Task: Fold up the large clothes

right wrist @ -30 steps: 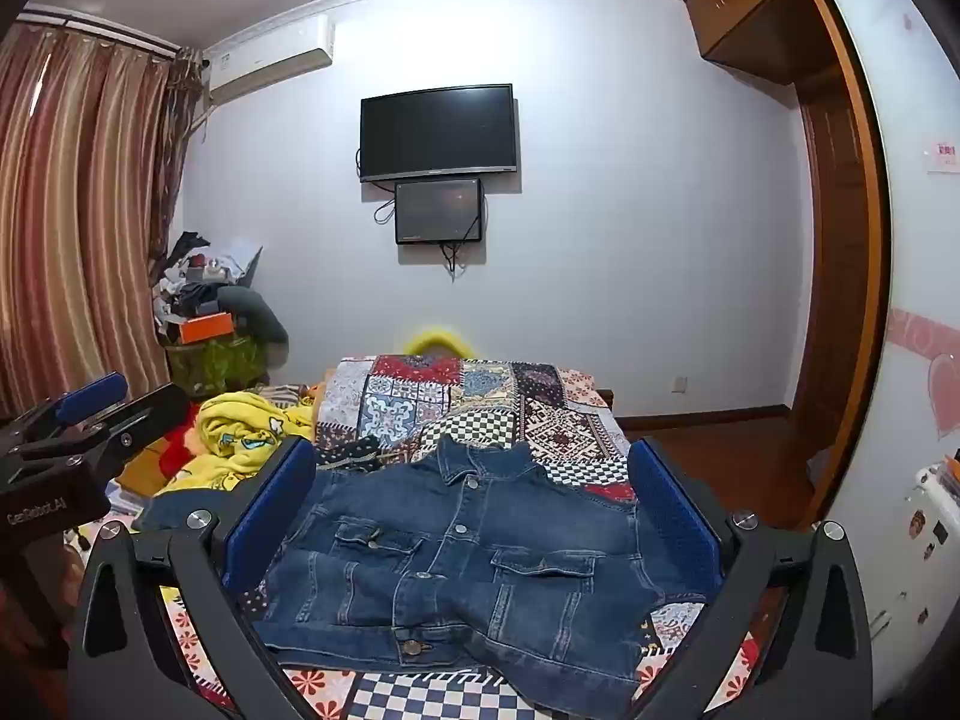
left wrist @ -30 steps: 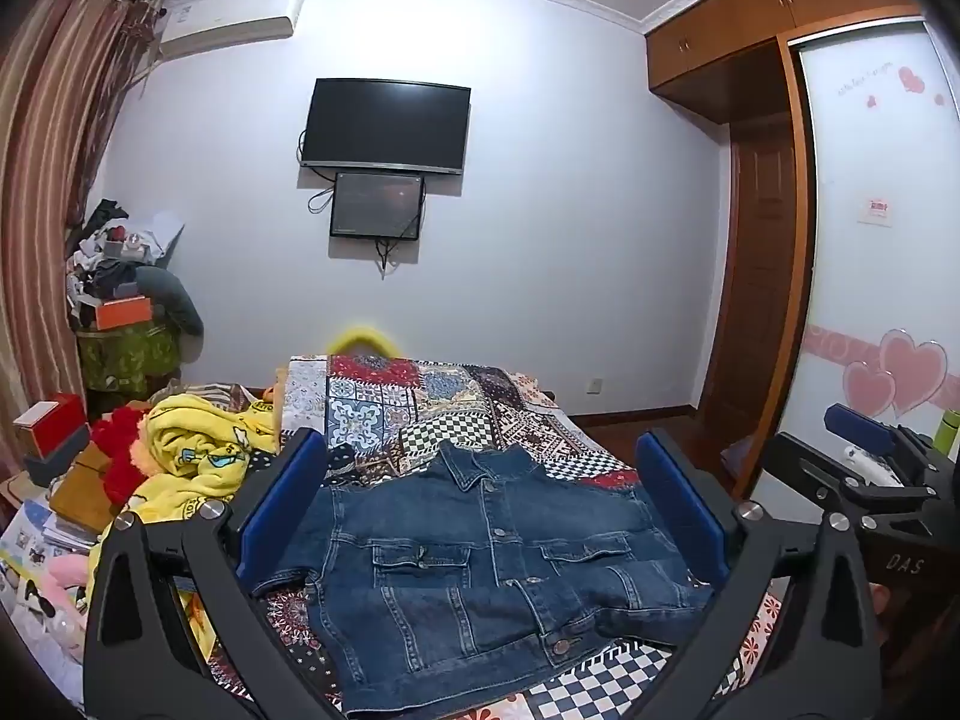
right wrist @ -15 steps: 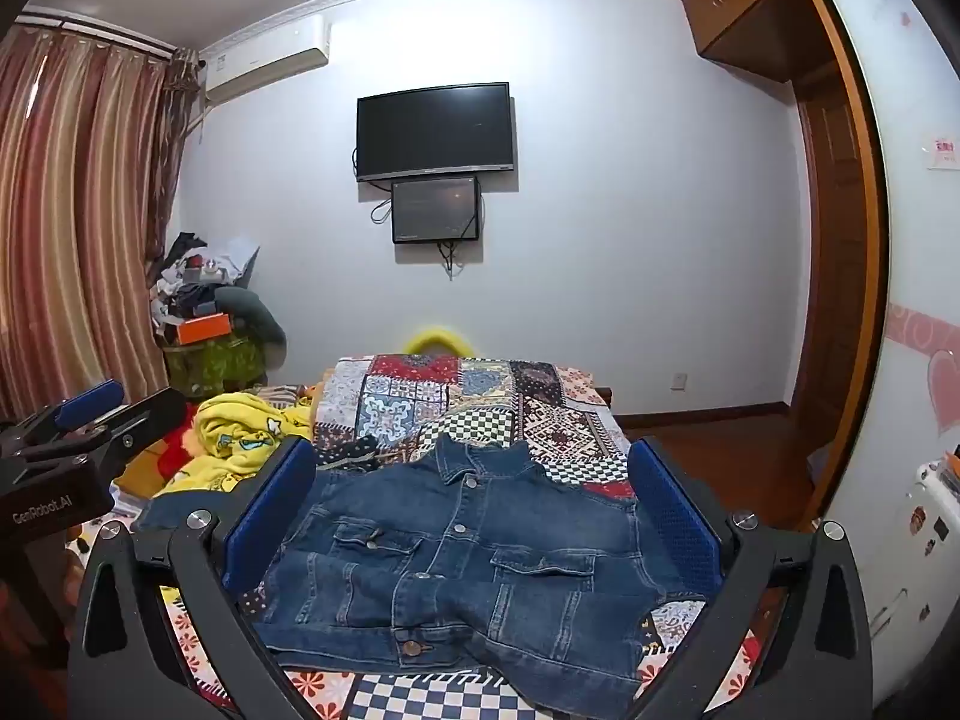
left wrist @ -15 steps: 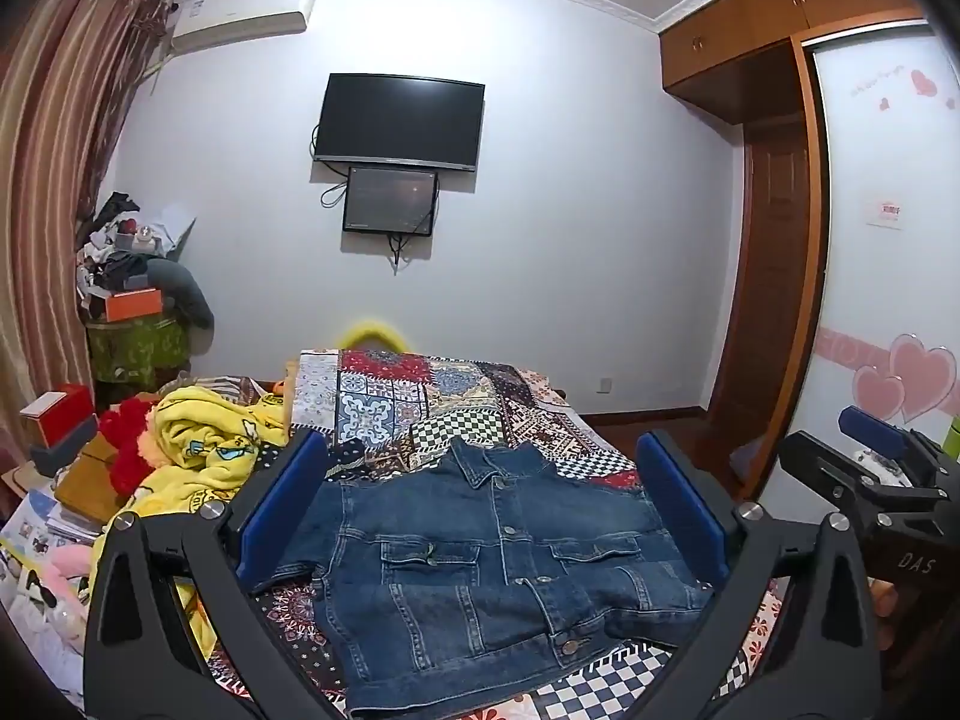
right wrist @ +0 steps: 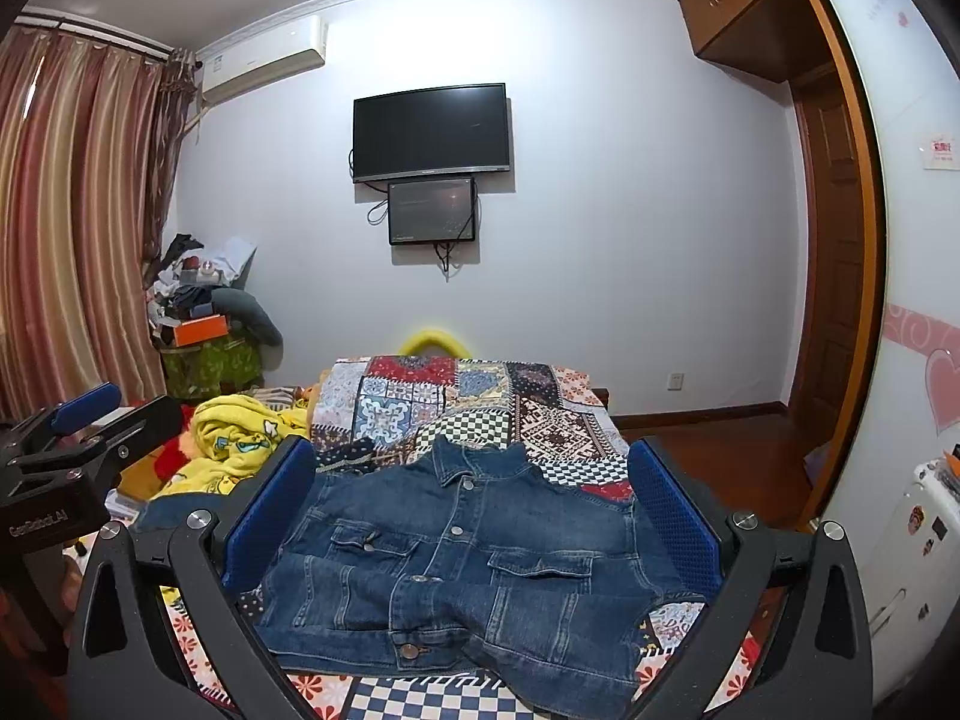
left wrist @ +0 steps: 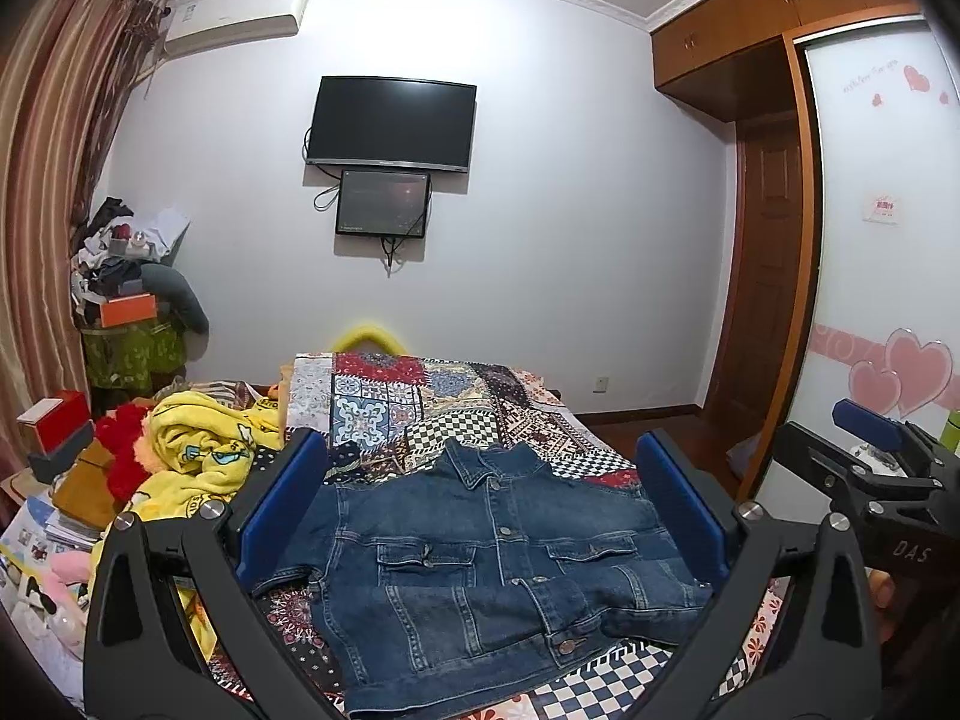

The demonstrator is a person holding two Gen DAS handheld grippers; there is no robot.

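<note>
Denim jacket [left wrist: 480, 564] lies flat on the patchwork bedspread [left wrist: 420, 402], collar away, hem nearest both grippers. Left gripper [left wrist: 480, 516] and right gripper [right wrist: 474, 516] hover wide open and empty before the hem, about equally near, the jacket framed between each one's fingers.

The blue denim jacket [left wrist: 480, 558] lies flat on the patchwork-covered bed [left wrist: 420, 402], collar toward the far wall, hem toward the cameras. Left of the jacket, a crumpled yellow printed blanket [left wrist: 204, 450] sits on the bed's edge, with a red plush item [left wrist: 123, 438] beside it further left. Behind the jacket, past the bed's far end, a black wall-mounted television [left wrist: 391, 123] hangs above a smaller dark screen [left wrist: 383, 203]. Far left of the jacket, a cluttered pile topped by an orange box [left wrist: 127, 311] stands in the corner. Right of the jacket is a brown wooden door [left wrist: 765, 276] under a brown wooden overhead cabinet [left wrist: 720, 30].
</note>
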